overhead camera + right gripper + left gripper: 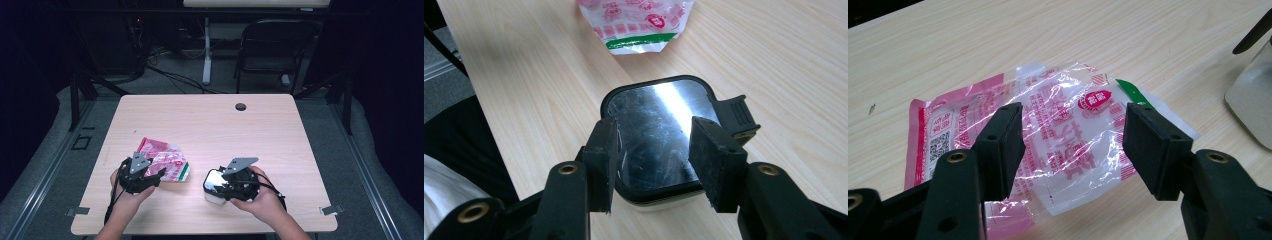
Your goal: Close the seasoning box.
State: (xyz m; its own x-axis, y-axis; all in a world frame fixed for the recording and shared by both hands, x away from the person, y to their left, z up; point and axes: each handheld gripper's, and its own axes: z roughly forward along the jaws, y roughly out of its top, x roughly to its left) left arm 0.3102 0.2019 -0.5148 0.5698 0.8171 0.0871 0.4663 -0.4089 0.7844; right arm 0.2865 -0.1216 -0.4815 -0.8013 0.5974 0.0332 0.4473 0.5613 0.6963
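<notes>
Left gripper [1073, 145] hung spread just above a crinkled pink-and-clear plastic packet [1048, 135], jaws straddling its middle, nothing pinched. Packet lay flat on the table [998, 35], directly under and ahead of the jaws, its green-edged end toward the right jaw. Right gripper [654, 160] was also spread, jaws either side of the shiny steel lid of a small square container [659, 125]; contact couldn't be judged, so no grip was claimed. Container sat right beneath that gripper, black latch tab [736, 117] past the right jaw, and the packet lay beyond it, apart. Likely step: take up the packet while steadying the container. To do it well, the left jaws should drop until one tip slides under a raised wrinkle or the packet's edge, then close slowly, since thin film slips and flattens. Pinching near the edge should beat the slack middle. In the high view the left hand [131, 192] held its gripper tilted forward and down, forearm entering from below; the right hand [260, 197] cupped its gripper from behind, angled inward toward the container [216, 186].
</notes>
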